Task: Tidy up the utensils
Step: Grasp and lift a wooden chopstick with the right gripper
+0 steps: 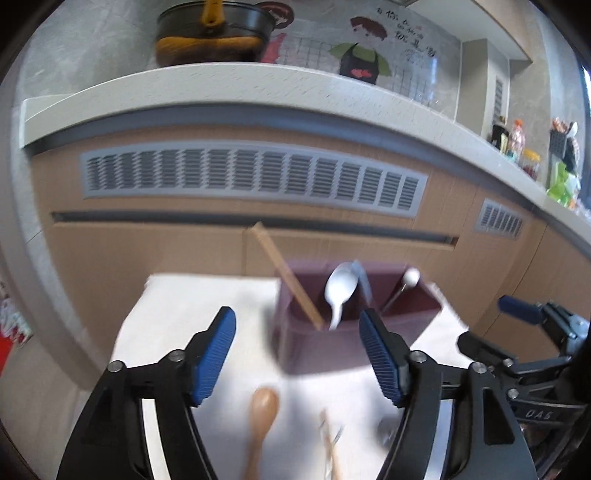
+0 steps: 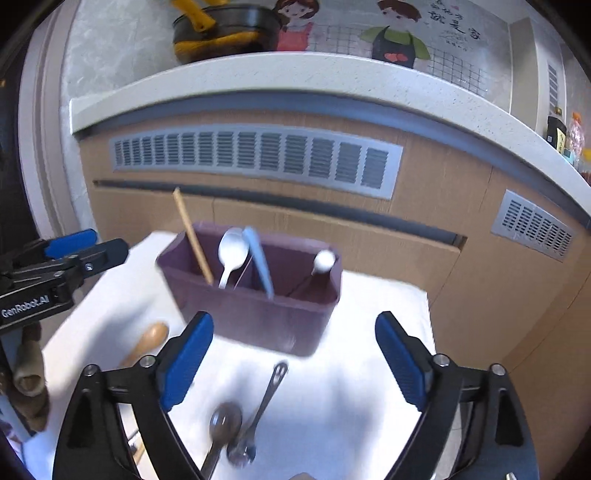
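Both tongs, left (image 1: 297, 354) and right (image 2: 294, 356), stand wide and hold nothing. The purple utensil holder (image 2: 255, 314) stands on the white surface (image 2: 332, 406); a metal spoon (image 2: 223, 424) lies before it.

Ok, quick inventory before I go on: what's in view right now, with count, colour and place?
utensil holder: one, dark purple, far side of white table.
chopstick: one, wooden, leaning in holder's left section.
white spoon: one, beside the chopstick.
blue utensil: one, light blue, middle of holder.
white-tipped utensil: one, right section.
wooden spoon: one, lying on table, near left.
metal spoon: one, dark, lying near front.
metal fork: one, beside that spoon.
pan: one, black and yellow, on counter behind.
left gripper: open, empty.
right gripper: open, empty.
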The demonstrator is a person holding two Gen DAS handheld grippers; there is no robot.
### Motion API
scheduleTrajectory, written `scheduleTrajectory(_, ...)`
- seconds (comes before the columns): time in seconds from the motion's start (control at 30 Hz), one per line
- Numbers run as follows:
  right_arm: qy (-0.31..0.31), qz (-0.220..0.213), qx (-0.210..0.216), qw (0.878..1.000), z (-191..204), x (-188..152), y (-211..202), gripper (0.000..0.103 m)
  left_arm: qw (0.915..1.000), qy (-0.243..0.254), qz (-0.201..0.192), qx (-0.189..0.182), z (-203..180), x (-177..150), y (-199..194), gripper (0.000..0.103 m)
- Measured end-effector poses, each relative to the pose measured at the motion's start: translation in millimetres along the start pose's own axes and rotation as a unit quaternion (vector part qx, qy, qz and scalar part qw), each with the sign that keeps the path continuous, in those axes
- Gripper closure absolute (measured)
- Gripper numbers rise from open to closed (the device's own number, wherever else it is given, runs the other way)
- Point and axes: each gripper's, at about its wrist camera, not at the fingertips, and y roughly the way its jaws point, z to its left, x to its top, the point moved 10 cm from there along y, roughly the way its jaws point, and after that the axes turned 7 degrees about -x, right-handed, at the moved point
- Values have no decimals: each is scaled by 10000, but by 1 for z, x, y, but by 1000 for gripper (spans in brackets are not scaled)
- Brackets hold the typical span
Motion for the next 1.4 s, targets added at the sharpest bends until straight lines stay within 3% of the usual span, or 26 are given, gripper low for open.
scheduleTrajectory(0.1, -160, 264, 15, 9995, 17, -27, 5, 1, 9992, -61, 277, 283, 20, -31, -13, 30)
scheduleTrajectory(0.33, -420, 848, 473, 9944, 78, -72, 17, 2, 9925, -358, 701, 936, 73, -94, -40, 22)
scheduleTrajectory(0.57, -440, 1432, 683, 9864, 123, -93, 34, 46, 9884, -936, 821, 868, 104, -130, -53, 22)
scheduleTrajectory(0.63, -373, 1638, 703, 9833, 127, -100, 42, 66, 9879, -1003, 854, 819, 108, -134, -54, 22)
scheduleTrajectory(0.77, -304, 1678, 713, 9828, 132, -101, 44, 77, 9870, -1087, 894, 776, 110, -135, -52, 22)
scheduleTrajectory(0.83, -348, 1674, 781, 9822, 135, -102, 44, 92, 9867, -1111, 916, 749, 109, -136, -52, 22)
scheduleTrajectory(0.97, -272, 1666, 907, 9815, 130, -99, 38, 96, 9872, -1117, 957, 622, 103, -138, -49, 22)
scheduleTrajectory(1.2, 71, 1478, 864, 9852, 87, -89, 18, 97, 9877, -946, 1162, 441, 84, -142, -40, 22)
scheduleTrajectory(1.4, 489, 1424, 781, 9855, 44, -90, 8, 97, 9890, -563, 1368, -61, 50, -136, -20, 22)
